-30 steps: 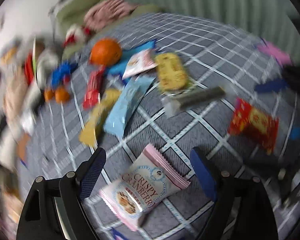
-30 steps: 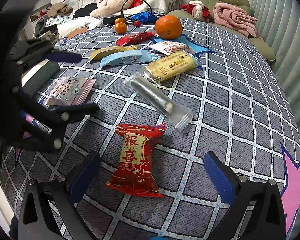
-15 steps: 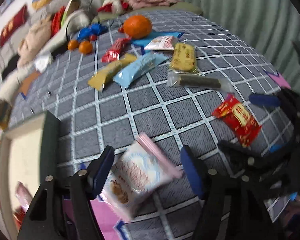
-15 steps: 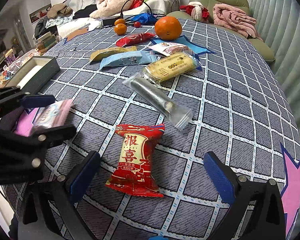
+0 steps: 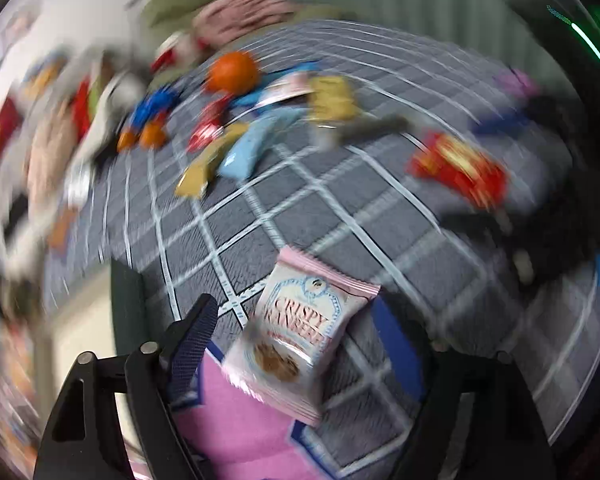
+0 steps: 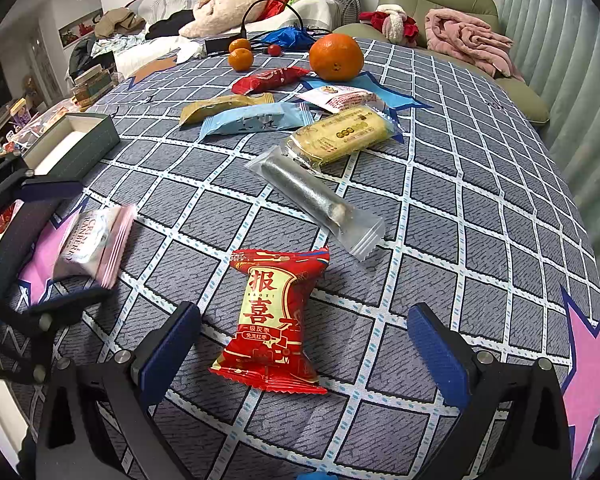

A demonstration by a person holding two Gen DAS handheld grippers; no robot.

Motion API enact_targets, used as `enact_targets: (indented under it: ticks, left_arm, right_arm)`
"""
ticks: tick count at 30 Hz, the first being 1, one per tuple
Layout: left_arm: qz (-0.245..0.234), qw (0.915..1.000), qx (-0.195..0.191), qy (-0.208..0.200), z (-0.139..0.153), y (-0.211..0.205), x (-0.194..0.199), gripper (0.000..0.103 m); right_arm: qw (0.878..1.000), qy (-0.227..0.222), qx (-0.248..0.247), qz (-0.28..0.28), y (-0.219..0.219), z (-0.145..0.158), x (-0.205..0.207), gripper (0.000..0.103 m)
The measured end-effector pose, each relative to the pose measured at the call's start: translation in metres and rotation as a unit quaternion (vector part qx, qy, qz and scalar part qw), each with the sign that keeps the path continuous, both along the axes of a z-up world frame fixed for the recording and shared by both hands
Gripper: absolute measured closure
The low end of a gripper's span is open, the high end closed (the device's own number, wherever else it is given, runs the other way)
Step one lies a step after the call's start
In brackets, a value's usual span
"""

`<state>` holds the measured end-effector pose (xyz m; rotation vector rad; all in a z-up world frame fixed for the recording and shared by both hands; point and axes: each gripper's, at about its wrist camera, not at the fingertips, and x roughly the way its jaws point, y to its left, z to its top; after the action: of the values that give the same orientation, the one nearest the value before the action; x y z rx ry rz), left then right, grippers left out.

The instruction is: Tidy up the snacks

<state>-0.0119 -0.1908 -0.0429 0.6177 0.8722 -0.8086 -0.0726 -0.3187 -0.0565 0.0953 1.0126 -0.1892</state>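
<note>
Box [image 6: 74, 142] interior unclear; left tongs [image 5: 296, 344] closing around cracker packet [image 5: 300, 340]; right tongs [image 6: 304, 340] spread.

Left gripper [image 5: 296, 344] closing; right gripper [image 6: 304, 344] gapes wide.

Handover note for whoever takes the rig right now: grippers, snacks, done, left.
Left gripper: jaws closing around the pink-and-white cranberry cookie packet, which sits between them near the cloth's edge; that view is blurred, so a firm grip is unconfirmed.
Right gripper: open, hanging over the red date packet with gold characters, not touching it.
Dark green open box: at the table's far left; no snack visible in it.
On the grey checked tablecloth: clear tube packet, yellow biscuit pack, light blue packet, tan packet.
Done: nothing boxed. Left: everything.
</note>
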Motion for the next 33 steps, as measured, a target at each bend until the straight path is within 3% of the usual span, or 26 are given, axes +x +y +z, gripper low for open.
enact_targets:
  ticks: [1, 2, 4, 5, 7, 9, 13, 17, 26, 28, 29, 30, 31, 32, 33]
  left_arm:
    - [0.053, 0.996, -0.036, 0.063, -0.002, 0.004, 0.012, 0.042]
    - [0.089, 0.9907, -0.061, 0.083, -0.001, 0.008, 0.018, 0.042]
    - [0.132, 0.9863, -0.059, 0.079, -0.002, 0.003, 0.016, 0.043]
    - [0.134, 0.9872, -0.05, 0.071, -0.003, 0.0, 0.011, 0.043]
    - [0.118, 0.992, -0.027, 0.037, -0.004, -0.008, -0.003, 0.03]
    - [0.13, 0.9915, -0.005, 0.005, -0.004, -0.005, -0.006, 0.02]
    - [0.166, 0.9832, -0.031, 0.068, -0.01, 0.011, 0.01, 0.015]
    - [0.193, 0.9791, -0.029, 0.059, -0.009, 0.009, 0.012, 0.005]
    - [0.203, 0.976, -0.029, 0.073, -0.008, 0.007, 0.019, 0.005]
    - [0.195, 0.9777, -0.03, 0.073, -0.006, 0.004, 0.017, 0.019]
    - [0.184, 0.9799, -0.034, 0.069, -0.003, 0.003, 0.013, 0.027]
    - [0.176, 0.9813, -0.038, 0.068, -0.001, 0.002, 0.009, 0.051]
    - [0.165, 0.983, -0.04, 0.07, 0.001, 0.001, 0.005, 0.059]
    - [0.162, 0.9837, -0.035, 0.07, 0.002, -0.001, 0.002, 0.059]
    - [0.16, 0.9837, -0.038, 0.073, 0.002, 0.001, -0.003, 0.06]
  right_arm:
    - [1.0, 0.0, 0.0, -0.001, 0.0, 0.0, 0.0, 0.0]
    - [1.0, -0.001, 0.0, -0.002, 0.0, 0.0, 0.0, 0.0]
    - [1.0, -0.002, 0.0, -0.003, 0.0, 0.0, 0.0, 0.0]
    - [1.0, -0.003, 0.0, -0.003, 0.0, 0.0, 0.0, 0.0]
    - [1.0, -0.004, -0.001, -0.004, 0.001, 0.0, 0.0, 0.0]
    - [1.0, -0.005, 0.0, -0.004, 0.001, 0.0, -0.001, 0.0]
    - [1.0, -0.008, -0.001, -0.006, 0.002, -0.001, -0.002, 0.0]
    - [1.0, -0.007, -0.001, -0.005, 0.002, -0.001, -0.002, 0.0]
    - [0.999, 0.039, 0.011, -0.009, -0.004, -0.001, 0.012, 0.0]
    - [0.999, 0.043, 0.009, -0.014, -0.006, 0.0, 0.012, 0.007]
    - [0.999, 0.039, 0.009, -0.016, -0.006, 0.003, 0.011, 0.023]
    - [0.999, 0.036, 0.008, -0.015, -0.006, 0.006, 0.01, 0.046]
    - [0.999, 0.034, 0.012, -0.013, -0.007, 0.009, 0.008, 0.059]
    - [0.999, 0.035, 0.019, -0.012, -0.007, 0.011, 0.007, 0.076]
    - [0.999, 0.034, 0.035, -0.012, -0.01, 0.011, 0.006, 0.076]
